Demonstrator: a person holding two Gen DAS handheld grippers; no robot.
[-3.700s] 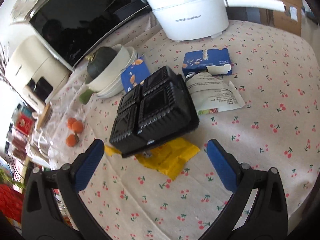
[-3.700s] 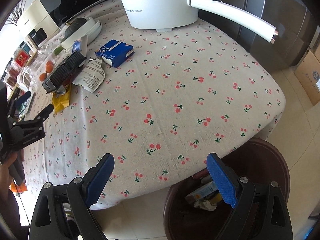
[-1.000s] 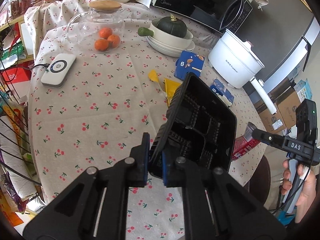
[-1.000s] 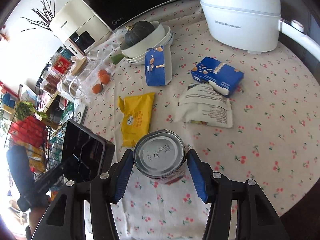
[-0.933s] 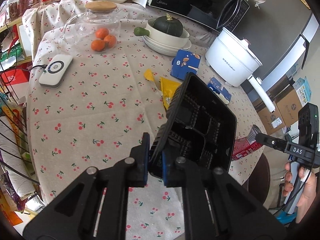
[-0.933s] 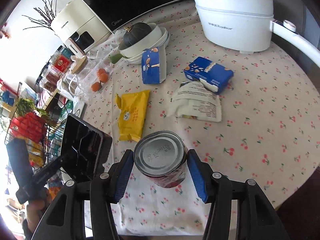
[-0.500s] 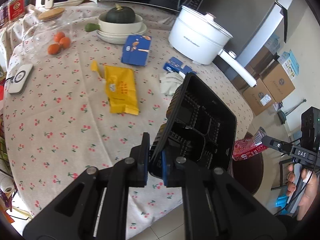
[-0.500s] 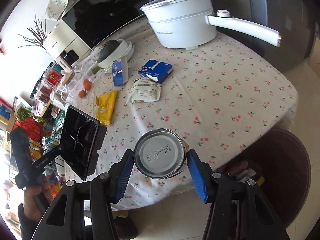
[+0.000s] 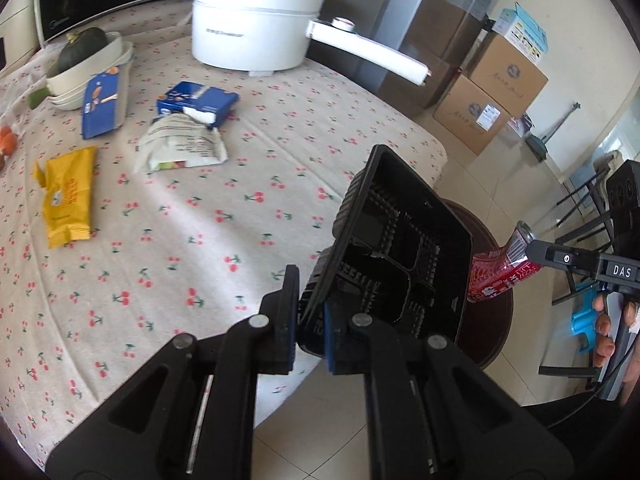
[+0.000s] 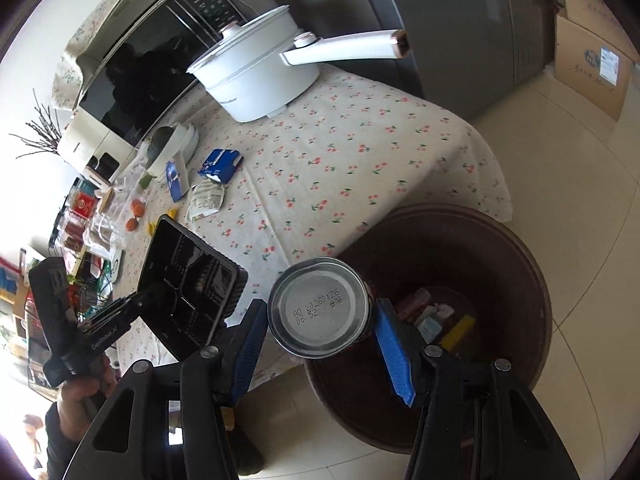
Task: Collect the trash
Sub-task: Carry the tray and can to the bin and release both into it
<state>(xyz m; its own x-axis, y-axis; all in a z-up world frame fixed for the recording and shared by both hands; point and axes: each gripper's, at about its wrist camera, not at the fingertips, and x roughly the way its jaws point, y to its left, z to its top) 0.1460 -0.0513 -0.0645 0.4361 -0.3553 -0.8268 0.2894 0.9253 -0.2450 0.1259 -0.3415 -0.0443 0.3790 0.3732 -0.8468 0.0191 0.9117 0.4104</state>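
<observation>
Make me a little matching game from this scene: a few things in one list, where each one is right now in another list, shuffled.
Things:
1. black tray
2. red can
3. yellow packet
4. white pot

Places:
A. lying flat on the cherry tablecloth
B. clamped by its rim in the left tool
C. standing at the far side of the table
D. held in the right tool above the brown bin

Pairs: 1-B, 2-D, 3-A, 4-C

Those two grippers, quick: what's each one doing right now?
Left gripper: shut on the black tray.
Right gripper: shut on the can.
</observation>
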